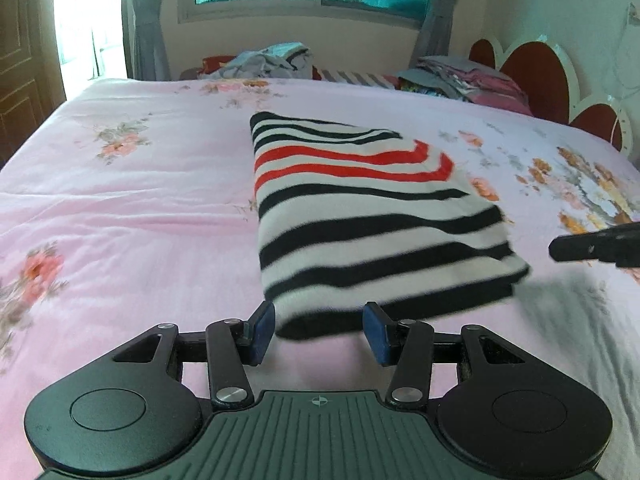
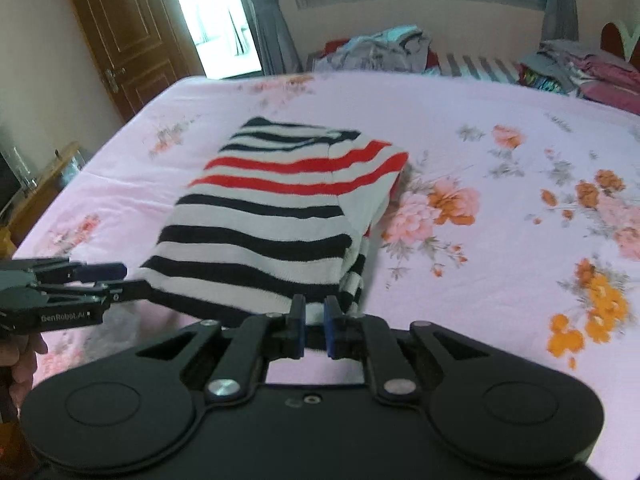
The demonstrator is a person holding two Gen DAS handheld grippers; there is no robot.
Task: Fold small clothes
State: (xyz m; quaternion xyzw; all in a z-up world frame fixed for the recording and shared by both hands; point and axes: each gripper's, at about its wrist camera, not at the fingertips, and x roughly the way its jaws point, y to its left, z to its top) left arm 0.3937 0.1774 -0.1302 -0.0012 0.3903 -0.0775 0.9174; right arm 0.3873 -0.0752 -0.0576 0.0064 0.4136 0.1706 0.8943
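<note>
Left wrist view: left tongs (image 1: pixel 319 332) stand wide, blue pads either side of the near end of the striped garment (image 1: pixel 372 216), holding nothing. The garment lies on the pink floral bed (image 1: pixel 132 208), already folded into a long narrow shape with black, white and red stripes. Its near end looks lifted slightly off the sheet, with shadow beneath, though motion blur makes this uncertain. The right tongs (image 1: pixel 560 249) enter from the right edge, just beside the garment's near right corner; their state cannot be told from here. Heaps of other clothes (image 1: pixel 276 60) sit at the far side of the bed.

Right wrist view: right tongs (image 2: pixel 314 330) are narrow, with a slim gap between the pads. Their tips sit at the near edge of the garment (image 2: pixel 272 216), whose near hem seems raised above the sheet; whether cloth is caught between the pads cannot be made out. The left tongs (image 2: pixel 120 280) appear at the left, side-on, at the garment's near left corner.

Judgement: step in hand is probably taking the near end to fold it toward the far end. To do it well, grip both near corners through all layers, lift evenly, keep the side edges aligned, and lay hem on far edge without dragging the lower layer.
</note>
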